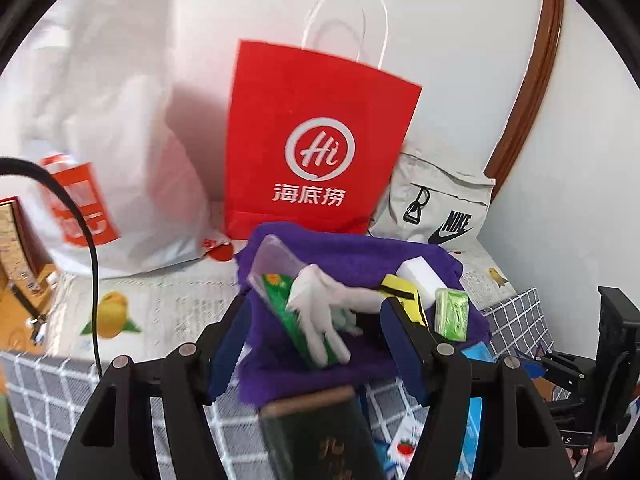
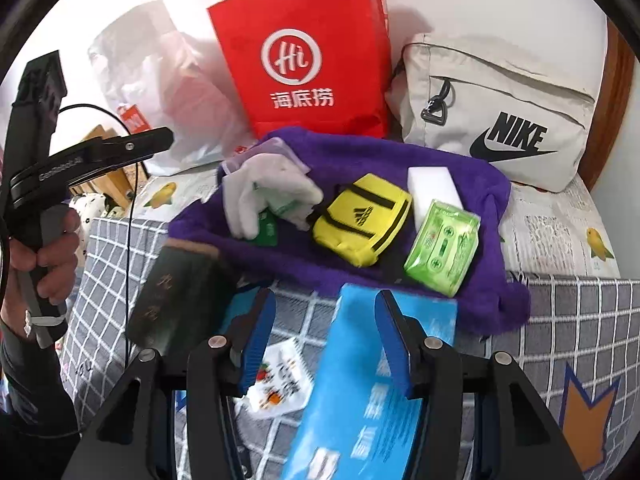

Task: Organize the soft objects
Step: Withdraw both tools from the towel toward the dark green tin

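Soft purple fleece towel (image 2: 360, 168) lies spread on the bed, over a grey checked cover (image 2: 580, 320) and a fruit-printed sheet (image 1: 160, 304). On it rest a white fabric glove (image 2: 256, 196) across a green packet (image 1: 288, 312), a small yellow pouch with black stripes (image 2: 360, 220), a white foam block (image 2: 432, 188) and a green wrapped tissue pack (image 2: 444, 246) that touches the block. Behind the towel stand a red paper bag with white handles (image 1: 316, 140), a white plastic bag (image 1: 120, 140) and a pale grey zip bag with a black logo (image 2: 500, 112).

Left gripper (image 1: 316, 344) hangs over the towel's near edge, its blue fingers apart with nothing between them; a dark green box (image 1: 320, 436) sits below. Right gripper (image 2: 324, 340) has fingers apart astride a blue pack (image 2: 372, 392), not visibly pressing it. A hand (image 2: 52, 256) holds the left gripper's handle.
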Tool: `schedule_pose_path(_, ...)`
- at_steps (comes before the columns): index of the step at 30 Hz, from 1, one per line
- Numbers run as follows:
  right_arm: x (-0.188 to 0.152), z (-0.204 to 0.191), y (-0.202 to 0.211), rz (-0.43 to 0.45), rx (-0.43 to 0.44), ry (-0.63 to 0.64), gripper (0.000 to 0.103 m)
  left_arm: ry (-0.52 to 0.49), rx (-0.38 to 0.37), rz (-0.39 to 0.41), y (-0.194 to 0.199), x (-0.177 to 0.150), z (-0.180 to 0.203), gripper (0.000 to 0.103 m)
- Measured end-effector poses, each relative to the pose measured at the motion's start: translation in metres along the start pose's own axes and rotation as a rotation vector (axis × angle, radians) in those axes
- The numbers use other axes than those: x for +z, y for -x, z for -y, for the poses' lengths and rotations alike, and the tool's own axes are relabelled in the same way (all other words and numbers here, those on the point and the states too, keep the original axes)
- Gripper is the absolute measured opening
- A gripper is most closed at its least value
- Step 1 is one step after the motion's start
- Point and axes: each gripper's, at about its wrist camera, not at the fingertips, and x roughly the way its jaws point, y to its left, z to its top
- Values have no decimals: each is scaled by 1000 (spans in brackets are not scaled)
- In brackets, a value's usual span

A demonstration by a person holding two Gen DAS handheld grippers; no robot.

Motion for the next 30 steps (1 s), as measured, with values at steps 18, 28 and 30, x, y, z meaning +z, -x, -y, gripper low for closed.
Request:
schedule_pose_path(18,-97,-70,64,27,69,57,54,22,160,27,152,-112,-20,69)
schedule_pose_path(28,-139,-73,49,-34,68,56,57,107,121,-38,130,-157,-25,72)
schedule_pose_path(30,-140,-75,38,-49,69,62,56,92,123,-57,121,-162,-22,72)
